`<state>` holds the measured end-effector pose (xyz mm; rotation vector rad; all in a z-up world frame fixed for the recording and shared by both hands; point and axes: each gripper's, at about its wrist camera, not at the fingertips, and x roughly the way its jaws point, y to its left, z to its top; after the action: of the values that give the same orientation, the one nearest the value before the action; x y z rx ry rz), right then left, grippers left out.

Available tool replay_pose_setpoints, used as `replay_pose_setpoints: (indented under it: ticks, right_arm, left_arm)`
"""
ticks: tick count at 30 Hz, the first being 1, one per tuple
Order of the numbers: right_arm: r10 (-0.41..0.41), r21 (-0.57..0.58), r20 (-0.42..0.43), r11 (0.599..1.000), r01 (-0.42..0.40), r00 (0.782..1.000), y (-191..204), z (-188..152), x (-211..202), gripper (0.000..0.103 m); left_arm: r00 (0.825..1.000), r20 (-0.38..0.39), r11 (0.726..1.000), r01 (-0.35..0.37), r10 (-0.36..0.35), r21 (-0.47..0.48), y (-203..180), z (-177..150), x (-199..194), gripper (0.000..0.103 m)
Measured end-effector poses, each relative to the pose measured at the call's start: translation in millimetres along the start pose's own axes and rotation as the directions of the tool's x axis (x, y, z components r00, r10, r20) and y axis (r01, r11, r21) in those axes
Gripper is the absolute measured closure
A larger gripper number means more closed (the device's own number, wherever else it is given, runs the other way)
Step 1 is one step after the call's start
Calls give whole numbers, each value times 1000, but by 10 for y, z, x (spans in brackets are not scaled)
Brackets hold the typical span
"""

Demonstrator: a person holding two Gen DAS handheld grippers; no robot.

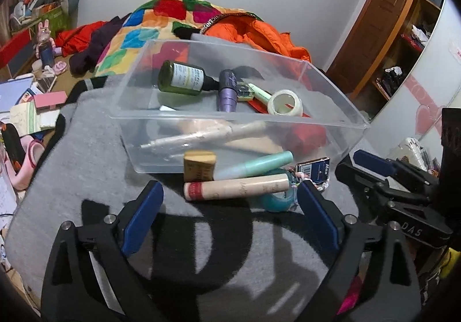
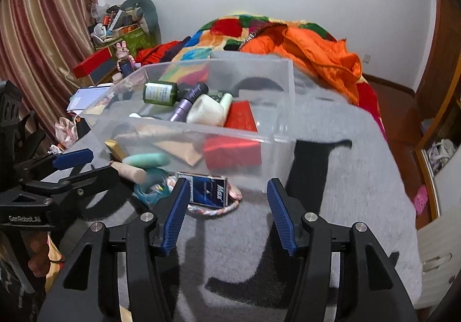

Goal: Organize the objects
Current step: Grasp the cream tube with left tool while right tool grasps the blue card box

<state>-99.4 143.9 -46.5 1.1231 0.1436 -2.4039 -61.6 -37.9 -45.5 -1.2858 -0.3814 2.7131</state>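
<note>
A clear plastic bin [image 1: 354,120] stands on a grey blanket and holds a green bottle [image 1: 184,78], a purple tube [image 1: 227,91], a white tape roll [image 1: 285,103] and a red box [image 2: 242,116]. In front of it lie a cream tube with a red cap [image 1: 236,190], a mint tube [image 1: 253,166], a small gold box [image 1: 199,166], a teal tape ring [image 1: 276,202] and a blue Max box [image 2: 209,190]. My left gripper [image 1: 230,189] is open wide, its pads either side of the cream tube without touching. My right gripper [image 2: 227,182] is open just before the blue box.
The grey blanket [image 2: 345,166] covers a bed with a patchwork quilt [image 2: 230,28] and an orange jacket [image 2: 317,54] behind the bin. Cluttered boxes and books [image 1: 37,108] lie to the left, a wooden shelf [image 1: 403,33] to the right.
</note>
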Motion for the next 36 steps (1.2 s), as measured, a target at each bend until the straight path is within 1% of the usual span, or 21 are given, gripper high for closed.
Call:
replay_pose_setpoints:
  ticks: [6,10,15,18,21,24,27,28,31,32,36]
  right_arm:
    - [24,10,-23,1000,-23,999,-10,-26,89,51]
    - [48,32,-33,998,-46,998,-22,-25,167,51]
    - [68,47,-43,997,-66,997,-8,-35,243,51]
    - [83,50,-44,995,-81,996,4,-24,272,51]
    - [87,58,-41,995,-84,995,13,-2,295,51]
    - [93,49,-40,995,-91,995,47,6,307,52]
    - [82,31,-39,996,-81,996,88,-7,314,60]
    - [83,29,-39,996,-82,996,92,-10,311,64]
    - [120,33,-38,992,-119,992,85,-15,275,77]
    - [130,31,-37,991,-129,991,86,-18,255,79]
    - [162,-8,-23,987,-162,987,148,-64,116,82]
  left_arm:
    - [999,-54,1000,6,-5,17,-87,8,163,8]
    - [996,-81,999,25,-27,-34,-18,6,266,8]
    - [998,-55,997,32,-35,-63,20,-1,229,8]
    - [999,-44,998,22,-25,-58,3,-10,224,9]
    - [999,-45,998,15,-18,-56,3,-18,247,19]
    - [999,-38,998,19,-21,-54,11,-25,231,19]
    - [999,-33,999,14,-16,-44,-5,-50,218,19]
    - [999,-31,999,9,-10,-36,-16,-66,206,19]
    - [1000,-27,1000,-4,4,-10,-69,-111,179,19]
    - [1000,-26,1000,-5,5,-3,-85,-119,172,19]
    - [1000,-22,1000,-18,18,22,-129,-160,153,19]
